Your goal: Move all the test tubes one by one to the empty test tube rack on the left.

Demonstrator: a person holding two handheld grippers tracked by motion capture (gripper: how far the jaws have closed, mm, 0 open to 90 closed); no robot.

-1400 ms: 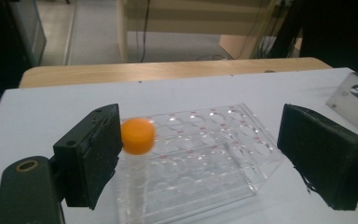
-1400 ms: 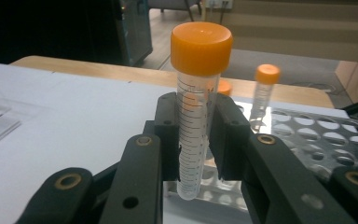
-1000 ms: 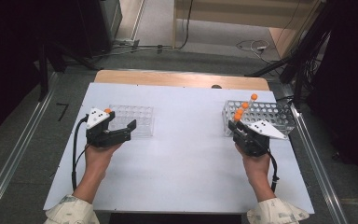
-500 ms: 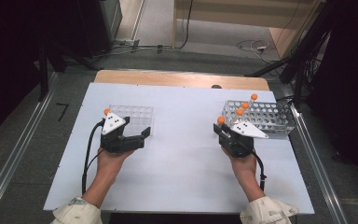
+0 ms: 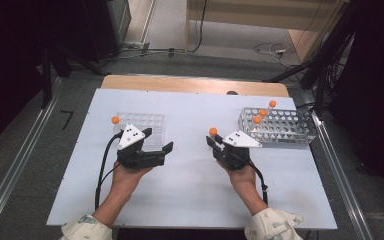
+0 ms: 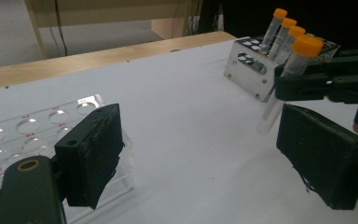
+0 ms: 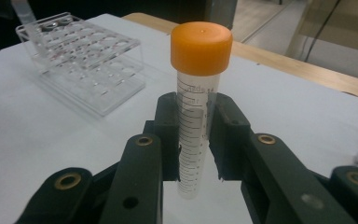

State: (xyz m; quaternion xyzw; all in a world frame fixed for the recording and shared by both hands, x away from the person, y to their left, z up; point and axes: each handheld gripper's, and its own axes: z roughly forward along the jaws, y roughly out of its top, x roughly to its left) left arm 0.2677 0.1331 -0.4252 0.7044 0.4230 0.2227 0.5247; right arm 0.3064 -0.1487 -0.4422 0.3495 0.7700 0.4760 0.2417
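Note:
My right gripper (image 5: 214,143) is shut on a clear graduated tube with an orange cap (image 7: 198,116), held upright above the white table near its middle. In the left gripper view the same tube (image 6: 291,70) hangs in that gripper's dark jaws at the right. My left gripper (image 5: 159,140) stands open and empty, its jaws pointing right, beside a clear plastic rack (image 5: 152,123). The wide-apart pads (image 6: 93,149) have only bare table between them. A metal rack (image 5: 292,131) at the right holds three more orange-capped tubes (image 5: 263,113).
The white table top (image 5: 190,200) lies on a wooden board (image 5: 190,84) that shows along the far edge. Metal rails run down both sides of the table. Cables lie on the floor behind. The clear rack (image 7: 81,51) has empty wells.
Both hands have moved toward the table's middle. The right gripper carried the tube left, away from the metal rack. The left gripper slid right along the clear rack.

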